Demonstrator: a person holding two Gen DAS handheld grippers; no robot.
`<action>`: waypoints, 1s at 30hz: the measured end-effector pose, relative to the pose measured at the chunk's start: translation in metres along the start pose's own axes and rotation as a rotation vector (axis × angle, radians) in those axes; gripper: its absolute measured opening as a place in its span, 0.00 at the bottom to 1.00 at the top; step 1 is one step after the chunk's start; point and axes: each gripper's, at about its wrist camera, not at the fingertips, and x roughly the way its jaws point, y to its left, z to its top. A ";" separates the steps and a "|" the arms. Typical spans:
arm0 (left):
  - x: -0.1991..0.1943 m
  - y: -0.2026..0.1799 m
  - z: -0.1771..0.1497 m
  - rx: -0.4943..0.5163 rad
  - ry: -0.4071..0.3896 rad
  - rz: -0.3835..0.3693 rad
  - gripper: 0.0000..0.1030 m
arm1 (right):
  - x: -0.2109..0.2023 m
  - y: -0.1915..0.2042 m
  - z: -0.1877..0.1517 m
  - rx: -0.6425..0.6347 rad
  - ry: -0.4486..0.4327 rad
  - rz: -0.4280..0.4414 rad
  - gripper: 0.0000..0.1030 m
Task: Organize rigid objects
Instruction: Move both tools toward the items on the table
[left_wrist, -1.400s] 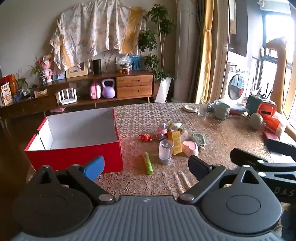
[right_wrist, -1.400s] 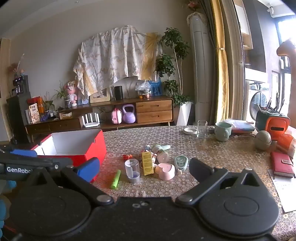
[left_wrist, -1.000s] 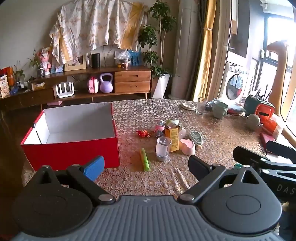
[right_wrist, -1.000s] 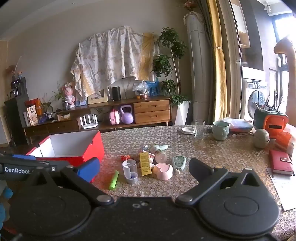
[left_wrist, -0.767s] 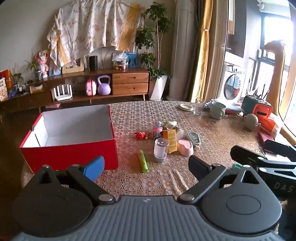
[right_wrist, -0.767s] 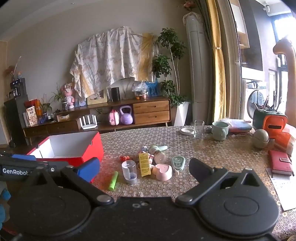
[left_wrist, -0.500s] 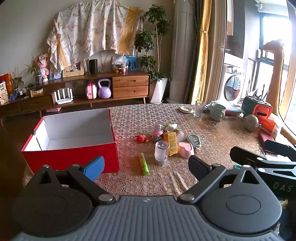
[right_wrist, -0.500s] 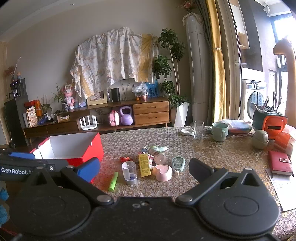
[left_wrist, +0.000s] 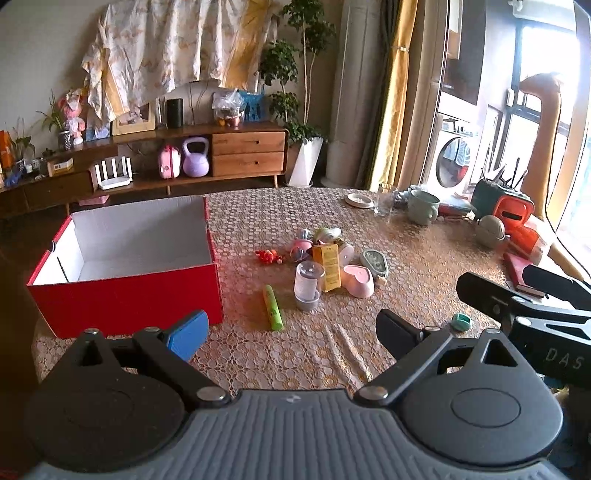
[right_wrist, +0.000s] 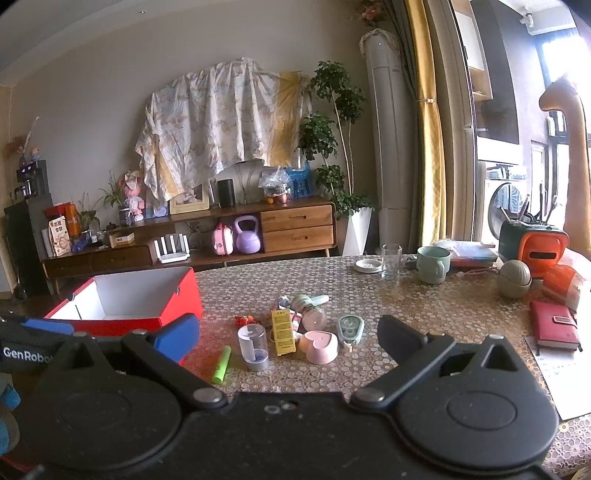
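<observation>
We've only pulled back a touch over the last second, so nothing's sorted yet. Both the left hand-held gripper (left_wrist: 290, 330) and right hand-held gripper (right_wrist: 288, 338) hang apart and empty. The open red cardboard box (left_wrist: 125, 284) sits at the bench's left edge, and the green plastic tube (left_wrist: 272, 308) lies mid-bench beside the clutter.

Left gripper (left_wrist: 290, 330): ribbed grey housing, black linkage arms, silver pivot screws, blue pad. Right gripper (right_wrist: 288, 336): black housing, same linkage.
</observation>
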 end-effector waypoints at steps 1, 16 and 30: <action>0.000 0.000 0.000 -0.001 0.002 -0.001 0.95 | -0.001 0.000 0.000 0.001 -0.001 -0.003 1.00; 0.000 -0.008 0.005 0.020 -0.013 -0.090 0.95 | 0.005 -0.019 -0.003 0.028 -0.016 -0.082 1.00; 0.060 -0.026 0.012 0.156 -0.009 -0.023 0.95 | 0.038 -0.065 -0.012 -0.002 0.076 -0.138 1.00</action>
